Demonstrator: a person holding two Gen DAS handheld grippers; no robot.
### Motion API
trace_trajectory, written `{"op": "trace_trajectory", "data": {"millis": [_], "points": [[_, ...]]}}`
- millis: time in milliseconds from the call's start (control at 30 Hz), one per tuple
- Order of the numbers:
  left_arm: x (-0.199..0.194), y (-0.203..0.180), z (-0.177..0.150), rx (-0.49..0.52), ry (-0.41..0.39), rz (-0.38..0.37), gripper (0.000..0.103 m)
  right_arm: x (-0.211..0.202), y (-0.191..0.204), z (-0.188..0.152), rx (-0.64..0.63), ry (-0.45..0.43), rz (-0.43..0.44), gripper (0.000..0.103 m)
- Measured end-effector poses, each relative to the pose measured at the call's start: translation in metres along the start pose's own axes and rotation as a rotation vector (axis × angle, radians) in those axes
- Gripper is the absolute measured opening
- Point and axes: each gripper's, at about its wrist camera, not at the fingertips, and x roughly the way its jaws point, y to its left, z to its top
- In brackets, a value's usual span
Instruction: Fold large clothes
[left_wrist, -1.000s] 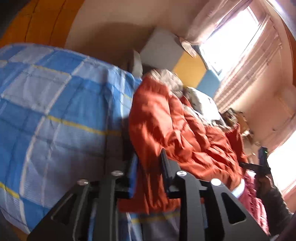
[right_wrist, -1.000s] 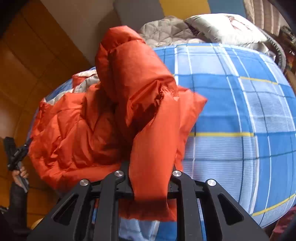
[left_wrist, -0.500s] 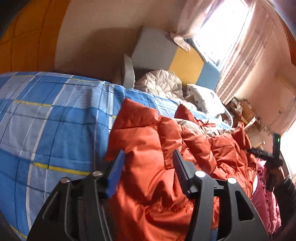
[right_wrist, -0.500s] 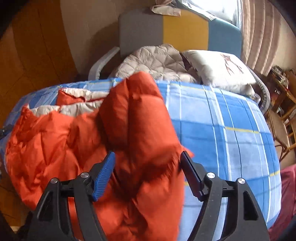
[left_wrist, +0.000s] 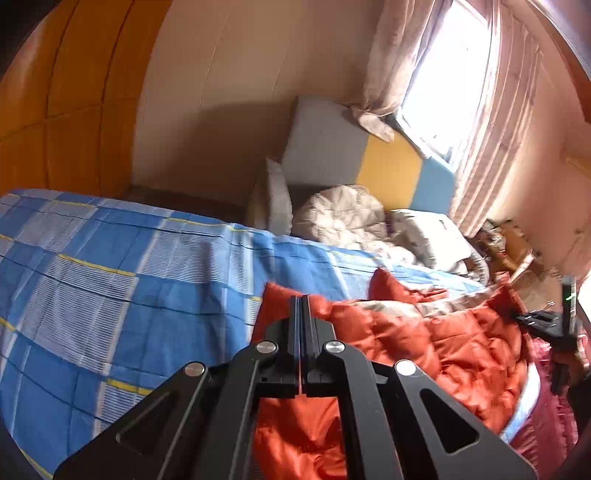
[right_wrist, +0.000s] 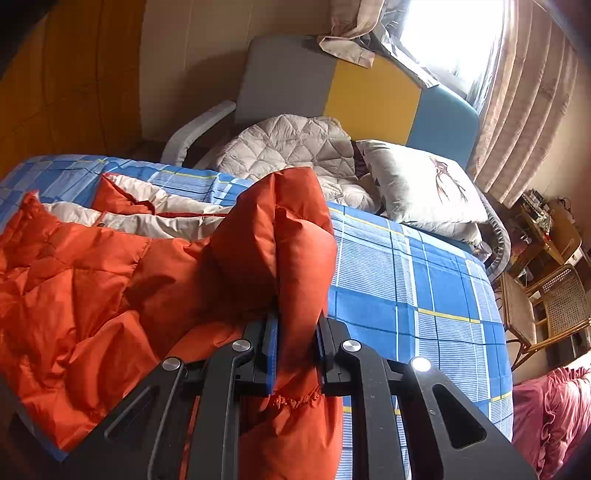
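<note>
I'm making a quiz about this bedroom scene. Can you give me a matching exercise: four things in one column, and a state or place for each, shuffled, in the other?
Things:
1. left gripper
2. right gripper
3. orange down jacket
4. white pillow

States or places:
A. spread on the blue checked bedsheet
B. clamped on a puffy orange sleeve
C. leaning by the grey, yellow and blue headboard
D. jaws pressed together with nothing visible between them

Pairs: 1-D, 2-B, 3-A, 4-C
</note>
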Motion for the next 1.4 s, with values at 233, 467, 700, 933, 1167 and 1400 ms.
{"op": "trace_trajectory", "data": {"millis": [233, 467, 700, 933, 1167, 1400], "points": [[0.009, 0.000, -0.024, 0.013, 0.092, 0.001, 0.071, 0.016, 0.005, -0.008, -0.004, 0.038, 0.000, 0.016], [0.033, -0.008, -0.043, 0.074, 0.145, 0.036, 0.000, 0.020, 0.004, -0.008, 0.014, 0.051, 0.011, 0.015], [0.011, -0.016, -0.024, 0.089, 0.060, 0.045, 0.000, -0.003, -0.005, -0.002, 0.054, -0.005, 0.031, 0.012], [-0.002, -0.018, 0.010, 0.035, -0.030, 0.072, 0.000, -0.028, -0.017, 0.011, 0.089, -0.068, 0.040, 0.010], [0.028, 0.004, 0.050, -0.080, -0.037, 0.138, 0.000, 0.006, -0.032, 0.031, 0.157, -0.033, 0.033, 0.009], [0.050, 0.004, 0.021, -0.100, 0.076, 0.078, 0.050, 0.056, -0.027, 0.016, 0.158, 0.062, 0.019, 0.009]]}}
